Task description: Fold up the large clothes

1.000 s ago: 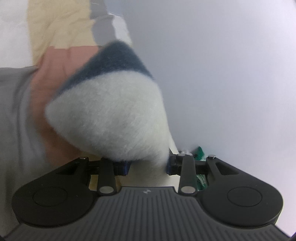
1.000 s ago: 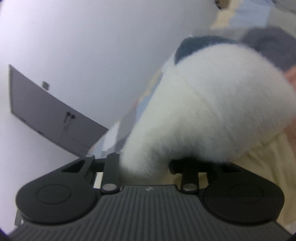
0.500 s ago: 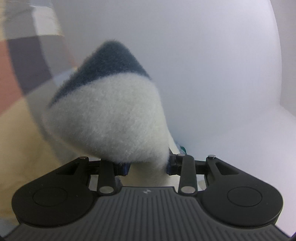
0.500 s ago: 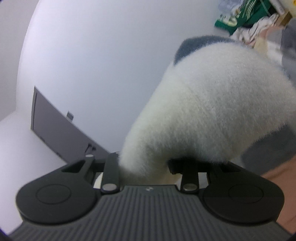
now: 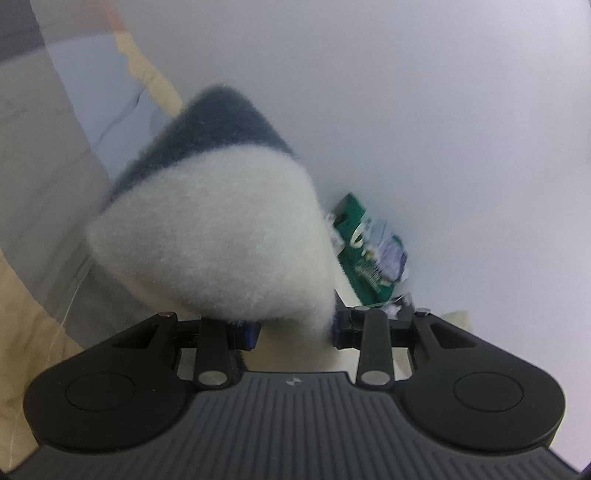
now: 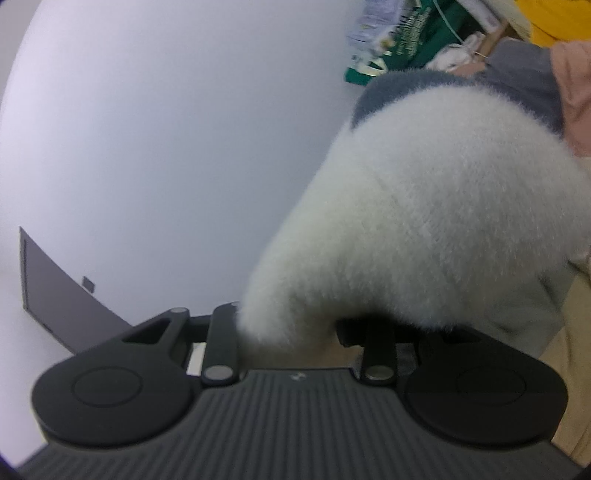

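Note:
A fluffy white fleece garment [image 5: 221,240] with a dark blue band [image 5: 218,125] bunches up in front of my left gripper [image 5: 295,325], which is shut on it; the cloth hides the fingertips. In the right wrist view the same white fleece [image 6: 443,221], edged with a grey-blue band [image 6: 406,85], spills over my right gripper [image 6: 291,332]. That gripper is also shut on the fleece, its fingertips buried in the pile. Both views are blurred by motion.
A patchwork cover of grey [image 5: 37,166], pale blue [image 5: 107,92] and beige [image 5: 22,314] lies at the left. A green bag [image 5: 365,251] sits by the white wall [image 5: 406,110]. The right view shows green clutter [image 6: 399,33], pink fabric [image 6: 572,92] and a grey panel [image 6: 55,288].
Both grippers have swept sideways with the fleece still held. The left view now shows more of the green bag; the right view swung onto the green clutter and pink fabric.

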